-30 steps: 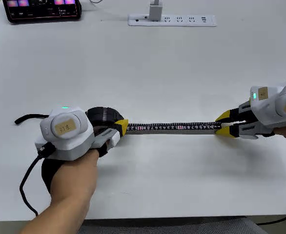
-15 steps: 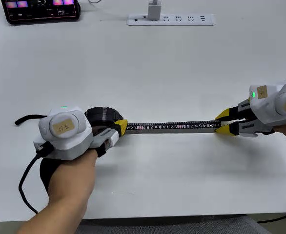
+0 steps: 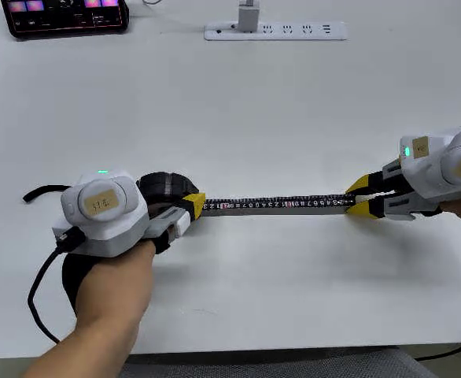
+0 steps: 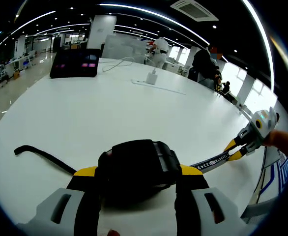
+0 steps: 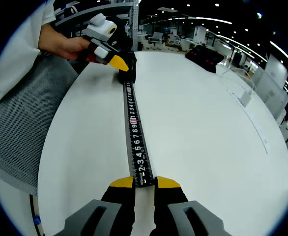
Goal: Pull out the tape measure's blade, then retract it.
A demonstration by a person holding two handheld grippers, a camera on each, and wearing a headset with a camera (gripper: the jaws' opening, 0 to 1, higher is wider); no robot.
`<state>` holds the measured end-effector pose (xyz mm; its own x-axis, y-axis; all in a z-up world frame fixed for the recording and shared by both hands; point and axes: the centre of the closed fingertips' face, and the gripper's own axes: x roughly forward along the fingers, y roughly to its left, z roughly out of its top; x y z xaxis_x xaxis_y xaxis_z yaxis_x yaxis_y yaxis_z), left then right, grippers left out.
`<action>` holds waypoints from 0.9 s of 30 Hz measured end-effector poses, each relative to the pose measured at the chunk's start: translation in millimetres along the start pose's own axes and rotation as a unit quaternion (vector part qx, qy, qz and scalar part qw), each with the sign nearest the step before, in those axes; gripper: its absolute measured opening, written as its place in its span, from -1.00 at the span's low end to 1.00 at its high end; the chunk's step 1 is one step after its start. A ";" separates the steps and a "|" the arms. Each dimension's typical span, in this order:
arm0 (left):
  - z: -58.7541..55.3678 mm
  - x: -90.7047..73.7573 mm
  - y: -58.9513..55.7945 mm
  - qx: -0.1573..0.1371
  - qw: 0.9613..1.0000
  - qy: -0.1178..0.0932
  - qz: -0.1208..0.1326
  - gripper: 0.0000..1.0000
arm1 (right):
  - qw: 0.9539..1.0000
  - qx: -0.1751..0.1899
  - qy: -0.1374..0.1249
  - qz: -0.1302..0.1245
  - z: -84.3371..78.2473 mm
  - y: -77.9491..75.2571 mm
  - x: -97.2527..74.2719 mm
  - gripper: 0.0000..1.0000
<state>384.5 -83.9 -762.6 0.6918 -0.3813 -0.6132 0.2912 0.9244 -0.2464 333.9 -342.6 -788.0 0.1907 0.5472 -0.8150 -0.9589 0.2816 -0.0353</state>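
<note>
The blade (image 3: pixel 278 204) is drawn out of the case (image 3: pixel 166 191) and runs straight across the white table (image 3: pixel 293 118), low over the surface or on it; which cannot be told. The case sits at the left end, inside the left gripper (image 4: pixel 138 171), whose yellow-tipped jaws press against its two sides. The right gripper (image 5: pixel 144 183) has its jaws drawn close together with the free end of the blade pinched between the tips.

Change over the last second: almost none. The exposed length of blade matches the earlier pictures, and both grippers stay in nearly the same positions. The slight shift of the whole scene is camera movement. Judgement: the pull-out has reached or is very near its limit, so the first half of the task looks complete. The retract step has not started.

Limits of view:
- The hook at the blade's end is covered by the right gripper's tips.
- In the head view, the far jaw of the left gripper is behind the case.
- No lock or brake button can be made out on the case.
- The right gripper's body is cut off at the head view's right edge.
- A black strap (image 3: pixel 46 190) trails left from the case.

A power strip (image 3: pixel 276 31) and a dark screen (image 3: pixel 65 16) lie at the table's far edge, well apart from the work.
</note>
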 end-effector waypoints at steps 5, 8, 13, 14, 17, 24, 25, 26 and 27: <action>0.1 0.1 0.1 -0.001 1.000 -0.002 -0.002 0.14 | 1.000 -0.003 -0.006 0.000 4.8 -1.3 0.4 -0.80; 0.2 0.2 0.2 -0.002 1.000 -0.003 -0.003 0.14 | 1.000 -0.002 -0.006 0.002 5.9 -0.7 1.7 -0.80; 0.3 0.0 0.3 -0.004 1.000 -0.004 -0.004 0.14 | 1.000 -0.001 -0.006 0.004 10.1 0.2 5.2 -0.80; 0.3 0.0 0.4 -0.005 1.000 -0.004 -0.004 0.14 | 1.000 -0.001 -0.006 0.004 10.9 0.4 5.7 -0.80; 0.3 -0.2 0.4 -0.007 1.000 -0.004 -0.006 0.14 | 1.000 -0.001 -0.010 0.005 16.0 0.5 7.4 -0.80; 0.2 0.2 0.8 -0.010 1.000 -0.005 -0.007 0.15 | 1.000 -0.001 -0.016 0.006 22.1 0.2 10.6 -0.80; 0.2 0.3 0.8 -0.011 1.000 -0.004 -0.007 0.15 | 1.000 0.001 -0.017 0.006 22.7 0.2 11.0 -0.80; 0.2 0.2 0.8 -0.011 1.000 -0.004 -0.007 0.15 | 1.000 0.001 -0.018 0.005 23.4 0.2 11.5 -0.80; 0.2 0.3 0.8 -0.011 1.000 -0.005 -0.008 0.15 | 1.000 0.000 -0.018 0.004 24.7 0.3 12.3 -0.80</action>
<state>385.0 -83.3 -762.9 0.6936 -0.3952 -0.6022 0.2872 0.9184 -0.2720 341.2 -316.3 -783.7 0.1898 0.5772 -0.7942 -0.9604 0.2771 -0.0281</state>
